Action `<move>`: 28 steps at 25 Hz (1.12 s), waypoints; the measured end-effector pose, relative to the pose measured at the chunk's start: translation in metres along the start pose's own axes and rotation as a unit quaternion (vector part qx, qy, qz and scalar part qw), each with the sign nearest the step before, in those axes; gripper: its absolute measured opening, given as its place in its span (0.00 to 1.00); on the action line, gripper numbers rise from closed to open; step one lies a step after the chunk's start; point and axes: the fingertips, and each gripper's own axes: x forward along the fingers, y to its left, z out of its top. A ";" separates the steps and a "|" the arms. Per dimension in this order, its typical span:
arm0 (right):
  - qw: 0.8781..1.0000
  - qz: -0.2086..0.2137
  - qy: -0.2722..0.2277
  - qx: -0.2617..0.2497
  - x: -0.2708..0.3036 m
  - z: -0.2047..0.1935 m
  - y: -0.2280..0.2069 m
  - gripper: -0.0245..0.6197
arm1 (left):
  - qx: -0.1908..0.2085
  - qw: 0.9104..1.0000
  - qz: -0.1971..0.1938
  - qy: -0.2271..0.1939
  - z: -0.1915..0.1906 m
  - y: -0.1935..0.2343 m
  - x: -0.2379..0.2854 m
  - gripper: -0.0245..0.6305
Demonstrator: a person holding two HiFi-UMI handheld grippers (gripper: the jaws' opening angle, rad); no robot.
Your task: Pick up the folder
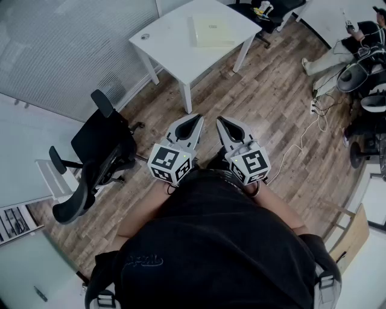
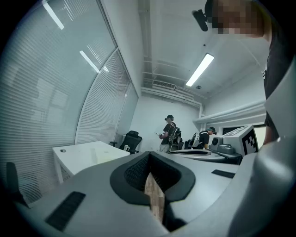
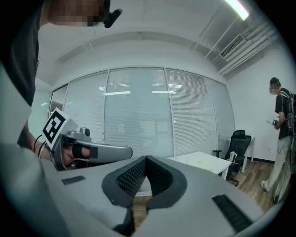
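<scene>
A pale yellow folder (image 1: pixel 211 30) lies flat on a white square table (image 1: pixel 175 45) at the far side of the room. Both grippers are held side by side close to my body, well short of the table and pointing toward it. My left gripper (image 1: pixel 194 121) is shut with nothing between its jaws, and so is my right gripper (image 1: pixel 222 121). In the left gripper view the shut tips (image 2: pixel 149 156) sit in front of the table (image 2: pixel 88 155). The right gripper view shows its shut tips (image 3: pixel 146 160), with the table (image 3: pixel 203 163) beyond them.
A black office chair (image 1: pixel 96 154) stands on the wood floor to my left. Another dark chair (image 1: pixel 265 12) is behind the table. A seated person (image 1: pixel 338 54) and cables (image 1: pixel 313 121) are at the right. Two people (image 2: pixel 170 133) stand at the far wall.
</scene>
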 end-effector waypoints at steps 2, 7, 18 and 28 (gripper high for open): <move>1.000 0.001 0.001 0.000 0.000 -0.001 -0.001 0.07 | -0.002 1.000 0.001 -0.001 0.000 0.000 0.002 0.06; 1.000 0.004 0.004 0.000 -0.003 -0.004 -0.006 0.07 | -0.005 1.000 0.003 0.000 -0.003 -0.003 0.008 0.06; 1.000 0.011 -0.004 0.006 0.001 0.000 -0.036 0.07 | -0.011 1.000 0.005 0.006 -0.002 0.001 0.042 0.06; 1.000 0.020 0.004 0.003 0.023 0.009 -0.108 0.07 | -0.014 1.000 0.017 0.005 0.015 0.009 0.116 0.06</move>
